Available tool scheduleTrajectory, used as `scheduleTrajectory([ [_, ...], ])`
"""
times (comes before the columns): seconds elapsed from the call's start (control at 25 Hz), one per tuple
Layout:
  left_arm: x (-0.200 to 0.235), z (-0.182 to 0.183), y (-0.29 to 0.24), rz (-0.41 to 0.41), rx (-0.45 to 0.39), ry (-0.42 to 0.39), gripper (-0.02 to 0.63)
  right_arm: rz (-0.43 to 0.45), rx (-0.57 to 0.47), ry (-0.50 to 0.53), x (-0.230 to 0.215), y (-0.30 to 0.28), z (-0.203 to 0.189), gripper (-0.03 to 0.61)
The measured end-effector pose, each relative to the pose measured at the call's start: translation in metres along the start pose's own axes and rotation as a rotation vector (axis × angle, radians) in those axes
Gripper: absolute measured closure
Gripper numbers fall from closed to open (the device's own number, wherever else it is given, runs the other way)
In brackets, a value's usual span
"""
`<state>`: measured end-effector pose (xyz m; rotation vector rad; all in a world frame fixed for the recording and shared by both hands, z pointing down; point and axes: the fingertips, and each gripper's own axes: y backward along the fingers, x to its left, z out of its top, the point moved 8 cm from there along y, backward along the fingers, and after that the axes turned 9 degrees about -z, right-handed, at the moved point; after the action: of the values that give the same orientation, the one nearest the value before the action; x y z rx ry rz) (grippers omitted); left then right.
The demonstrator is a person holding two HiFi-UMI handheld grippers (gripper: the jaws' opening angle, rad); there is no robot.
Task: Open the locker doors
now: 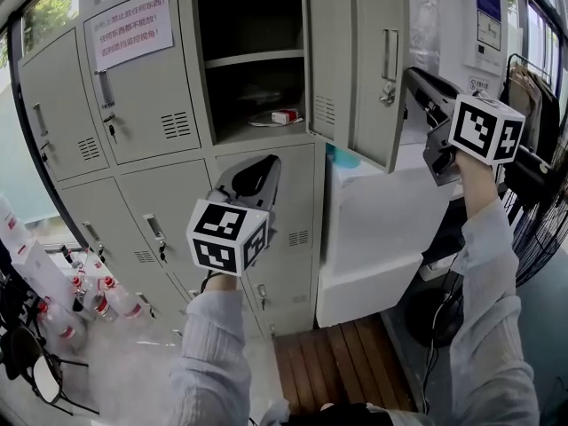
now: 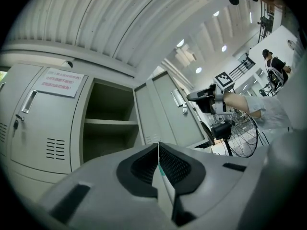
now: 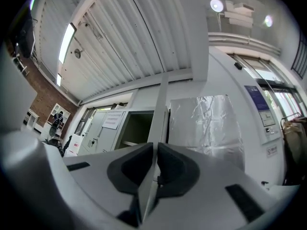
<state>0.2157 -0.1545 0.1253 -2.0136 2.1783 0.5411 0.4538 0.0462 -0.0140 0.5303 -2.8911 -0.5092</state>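
The grey lockers (image 1: 142, 105) fill the head view. The upper middle locker (image 1: 253, 60) stands open, and its door (image 1: 355, 60) is swung out to the right. My right gripper (image 1: 410, 76) is at that door's free edge. In the right gripper view the jaws (image 3: 154, 145) are shut with the thin door edge (image 3: 163, 109) pinched between them. My left gripper (image 1: 264, 169) is at the top of the lower middle door (image 1: 293, 202). In the left gripper view its jaws (image 2: 158, 145) are shut on a thin pale edge (image 2: 164, 181), seemingly that door's.
A paper note (image 1: 133, 27) hangs on the shut upper door. A small red and white box (image 1: 284, 116) lies in the open locker. Bottles with red caps (image 1: 98, 295) stand at the lower left. A white cabinet (image 1: 382, 238) and a fan (image 1: 541, 229) stand to the right.
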Motion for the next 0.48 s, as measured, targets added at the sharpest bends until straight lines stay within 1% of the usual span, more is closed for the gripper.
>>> scheduleTrajectory([
  [0.16, -0.0040, -0.0040, -0.0061, -0.010, 0.009, 0.003, 0.602, -0.002, -0.012, -0.050, -0.0089, -0.0002, -0.0043, 0.549],
  [0.36, -0.0016, -0.0055, -0.0045, -0.002, 0.013, 0.006, 0.602, -0.037, -0.012, 0.008, -0.0055, 0.0001, -0.0018, 0.549],
  [0.48, -0.0010, -0.0052, -0.0025, 0.004, 0.014, 0.003, 0.602, -0.046, -0.016, 0.001, -0.0055, 0.0008, -0.0021, 0.549],
])
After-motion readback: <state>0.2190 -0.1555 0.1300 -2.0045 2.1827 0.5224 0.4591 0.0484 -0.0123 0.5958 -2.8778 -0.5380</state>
